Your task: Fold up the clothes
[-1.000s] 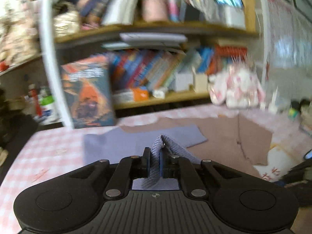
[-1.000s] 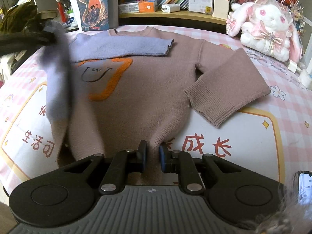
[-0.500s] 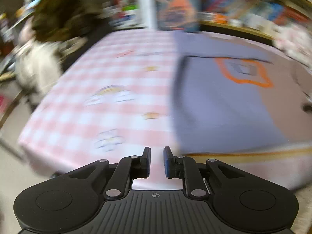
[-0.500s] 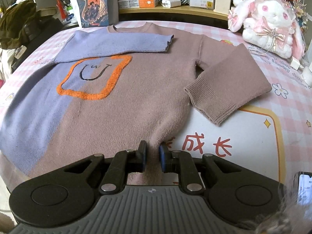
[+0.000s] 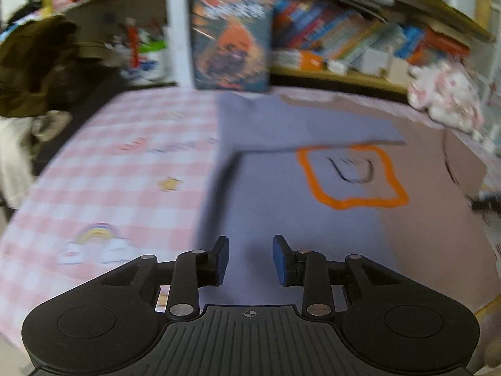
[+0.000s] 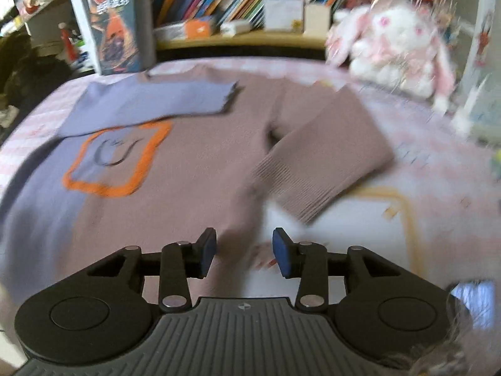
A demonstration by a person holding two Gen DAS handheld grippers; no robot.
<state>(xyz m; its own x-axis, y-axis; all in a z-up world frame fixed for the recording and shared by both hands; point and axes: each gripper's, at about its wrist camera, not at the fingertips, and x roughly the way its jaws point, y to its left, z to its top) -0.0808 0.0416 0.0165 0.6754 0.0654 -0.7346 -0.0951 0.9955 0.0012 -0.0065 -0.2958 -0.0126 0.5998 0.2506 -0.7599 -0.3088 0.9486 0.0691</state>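
A sweater, half lilac and half mauve-brown with an orange-outlined patch, lies flat on the table (image 5: 281, 194) (image 6: 194, 163). Its lilac sleeve (image 6: 150, 100) is folded across the chest. Its brown sleeve (image 6: 322, 159) lies out to the right. My left gripper (image 5: 250, 258) is open and empty over the sweater's lilac bottom-left part. My right gripper (image 6: 244, 250) is open and empty over the brown hem at the sweater's bottom right.
The table has a pink checked cloth (image 5: 119, 169). A bookshelf (image 6: 250, 3) and an upright book (image 6: 117, 31) stand at the back. A white and pink plush rabbit (image 6: 397, 40) sits at the back right. Dark clothes (image 5: 34, 72) are piled at the left.
My left gripper let go of the lilac sweater edge, which now lies flat, and has opened wide. My right gripper has opened too. Both views are blurred by motion.
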